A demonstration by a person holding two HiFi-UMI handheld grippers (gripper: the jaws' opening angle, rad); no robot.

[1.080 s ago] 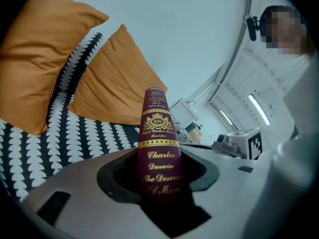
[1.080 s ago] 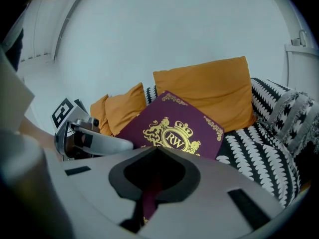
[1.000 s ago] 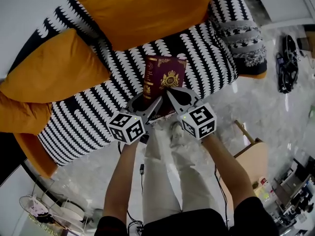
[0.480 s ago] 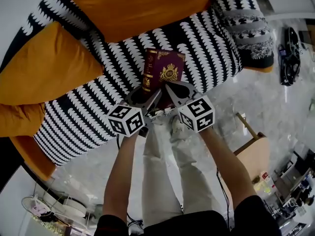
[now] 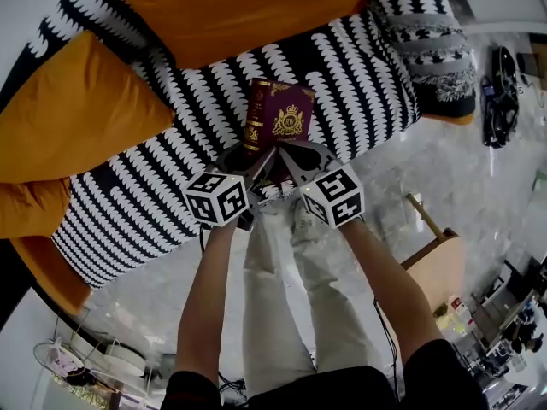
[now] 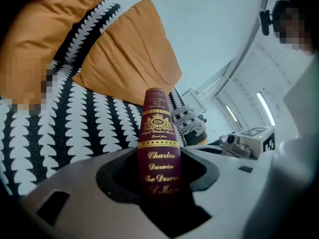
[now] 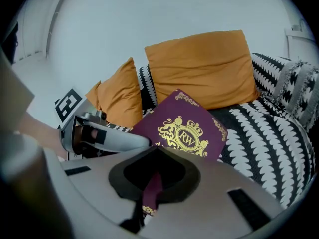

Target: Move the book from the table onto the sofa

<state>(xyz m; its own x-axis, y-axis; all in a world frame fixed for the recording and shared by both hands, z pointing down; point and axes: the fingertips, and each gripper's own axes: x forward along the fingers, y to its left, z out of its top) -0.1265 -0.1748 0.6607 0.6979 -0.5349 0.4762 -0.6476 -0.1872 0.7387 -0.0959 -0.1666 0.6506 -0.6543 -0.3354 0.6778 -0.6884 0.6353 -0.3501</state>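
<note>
Pinching the book (image 5: 282, 120) from its near end, both claws are meeting at its lower edge, and the book is reaching away from them over the black-and-white patterned seat of the sofa (image 5: 359, 67); whether it is touching the fabric cannot be told. The left claw (image 5: 256, 162) is clamping across the spine, its jaws standing partly apart around that thickness. Just to the right, the right claw (image 5: 289, 156) is squeezing almost fully together on a thin maroon edge of the cover. The book is showing as a burgundy hardback, front cover up, spine on the left, bearing a gold crowned "RW" crest, gold corner ornaments, and gold bands and "Charles Darwin" lettering on its spine.
</note>
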